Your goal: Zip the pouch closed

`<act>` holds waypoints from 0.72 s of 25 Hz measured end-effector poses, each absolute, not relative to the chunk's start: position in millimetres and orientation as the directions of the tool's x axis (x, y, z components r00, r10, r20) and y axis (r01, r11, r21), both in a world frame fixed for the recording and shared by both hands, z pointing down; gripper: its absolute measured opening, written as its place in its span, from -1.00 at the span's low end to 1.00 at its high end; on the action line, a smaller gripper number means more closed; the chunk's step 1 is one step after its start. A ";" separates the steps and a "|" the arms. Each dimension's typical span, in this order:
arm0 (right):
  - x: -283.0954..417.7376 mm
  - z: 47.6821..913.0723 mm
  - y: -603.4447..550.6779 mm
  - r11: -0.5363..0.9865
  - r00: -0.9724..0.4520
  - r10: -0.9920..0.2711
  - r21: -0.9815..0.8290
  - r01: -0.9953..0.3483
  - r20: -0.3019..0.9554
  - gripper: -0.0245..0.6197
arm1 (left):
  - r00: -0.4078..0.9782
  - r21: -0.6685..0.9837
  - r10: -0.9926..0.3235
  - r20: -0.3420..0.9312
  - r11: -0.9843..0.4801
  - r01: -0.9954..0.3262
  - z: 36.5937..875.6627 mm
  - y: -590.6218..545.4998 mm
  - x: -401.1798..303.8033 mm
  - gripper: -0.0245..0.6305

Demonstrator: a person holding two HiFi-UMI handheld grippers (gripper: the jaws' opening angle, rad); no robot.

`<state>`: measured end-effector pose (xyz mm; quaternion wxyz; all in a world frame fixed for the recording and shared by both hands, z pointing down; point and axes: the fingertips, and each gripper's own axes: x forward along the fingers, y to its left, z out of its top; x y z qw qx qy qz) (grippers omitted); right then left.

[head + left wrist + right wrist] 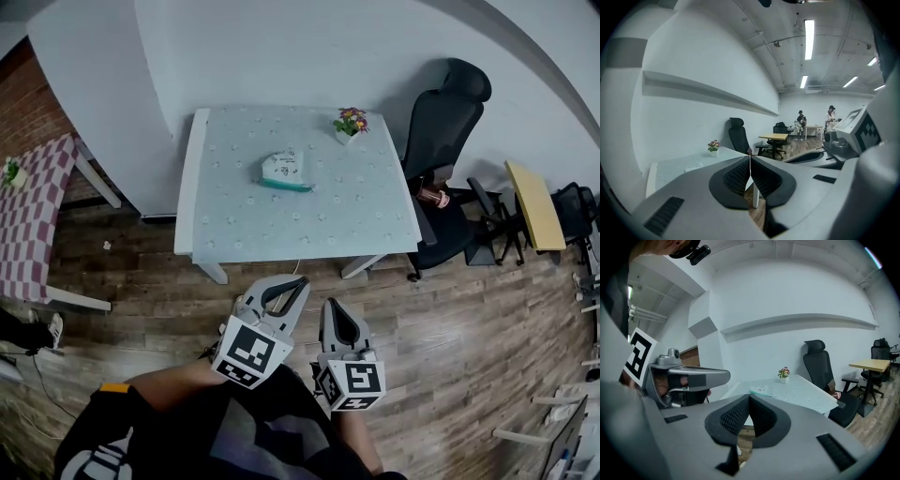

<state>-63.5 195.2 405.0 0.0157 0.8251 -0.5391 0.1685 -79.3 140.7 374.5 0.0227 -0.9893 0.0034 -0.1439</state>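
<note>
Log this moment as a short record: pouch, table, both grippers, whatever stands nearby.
pouch: lies near the middle of the table, untouched; zipper too small to read
table: pale top, ahead of both grippers
flower pot: on the table's far right corner
left gripper: jaws together, nothing between them, over the wood floor, short of the table
right gripper: jaws together, empty, beside the left one
office chair: black, at the table's right side
task progress: not begun
</note>
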 end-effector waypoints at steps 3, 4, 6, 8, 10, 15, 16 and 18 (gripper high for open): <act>-44.6 412.9 186.4 -0.443 0.383 -0.863 -0.132 -0.887 0.329 -0.88 | 0.958 -0.029 0.030 0.286 -0.999 0.041 381.8 132.8 -51.3 -0.89; -38.6 414.8 182.3 -0.451 0.389 -0.856 -0.123 -0.884 0.340 -0.88 | 0.958 -0.025 0.043 0.285 -0.998 0.052 382.9 128.9 -42.6 -0.89; -24.4 416.8 170.6 -0.461 0.400 -0.844 -0.101 -0.882 0.358 -0.88 | 0.958 -0.023 0.061 0.279 -0.997 0.070 383.9 117.9 -25.8 -0.89; -8.0 416.9 155.6 -0.471 0.409 -0.833 -0.091 -0.877 0.371 -0.88 | 0.958 -0.020 0.066 0.279 -0.997 0.074 385.9 102.0 -11.3 -0.89; 6.6 417.5 140.4 -0.479 0.416 -0.825 -0.082 -0.874 0.382 -0.88 | 0.955 -0.016 0.061 0.289 -0.998 0.068 390.4 83.1 -1.0 -0.89; 37.1 421.5 99.5 -0.479 0.426 -0.803 -0.025 -0.877 0.417 -0.88 | 0.953 -0.014 0.048 0.300 -0.998 0.055 398.6 32.9 17.2 -0.89; 42.1 420.6 89.8 -0.473 0.424 -0.801 -0.014 -0.881 0.423 -0.87 | 0.953 -0.011 0.044 0.301 -0.999 0.050 399.4 22.7 19.6 -0.88; 49.3 417.3 68.4 -0.452 0.411 -0.802 0.010 -0.892 0.434 -0.87 | 0.952 -0.004 0.034 0.304 -0.999 0.037 401.2 2.5 23.1 -0.89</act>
